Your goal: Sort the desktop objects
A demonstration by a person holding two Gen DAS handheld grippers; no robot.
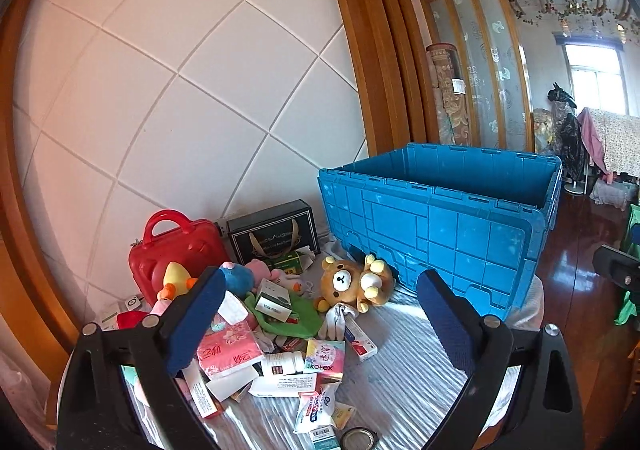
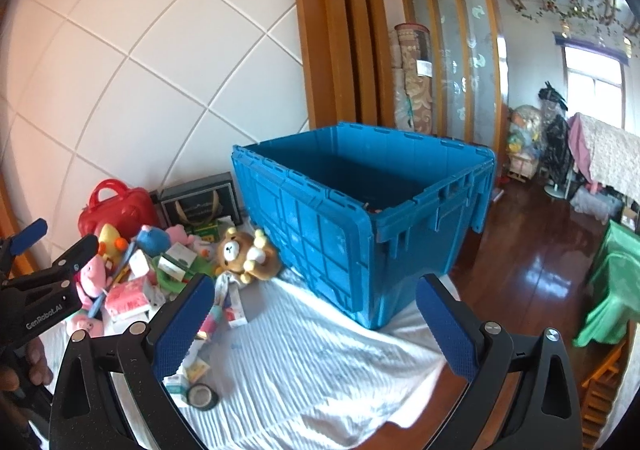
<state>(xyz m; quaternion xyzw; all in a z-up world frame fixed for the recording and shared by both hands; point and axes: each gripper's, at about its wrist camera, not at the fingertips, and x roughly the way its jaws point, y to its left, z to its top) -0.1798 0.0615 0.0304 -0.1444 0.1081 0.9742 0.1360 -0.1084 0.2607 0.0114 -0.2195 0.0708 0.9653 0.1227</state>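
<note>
the left gripper (image 1: 320,314) hangs over the clutter with its blue-padded jaws spread wide and nothing between them, and the right gripper (image 2: 312,324) is likewise released and empty, aimed at the near corner of the big blue plastic crate (image 2: 360,210) – a ribbed, open-topped bin standing on the white wrinkled cloth (image 2: 320,362) that covers the table. the things to sort lie in a heap left of the crate: a brown teddy bear plush (image 1: 354,284) on its back just beside the crate's wall, a red hard-shell handbag with a loop handle (image 1: 168,250) against the white tiled wall, a black gift box with tan ribbon handles (image 1: 276,230) next to it, a pink floral tissue pack (image 1: 228,350), a green cloth (image 1: 304,310) under small cartons, a white pill bottle (image 1: 282,364) and a roll of dark tape (image 2: 202,396) near the front edge – the crate's floor is mostly hidden by its near wall
</note>
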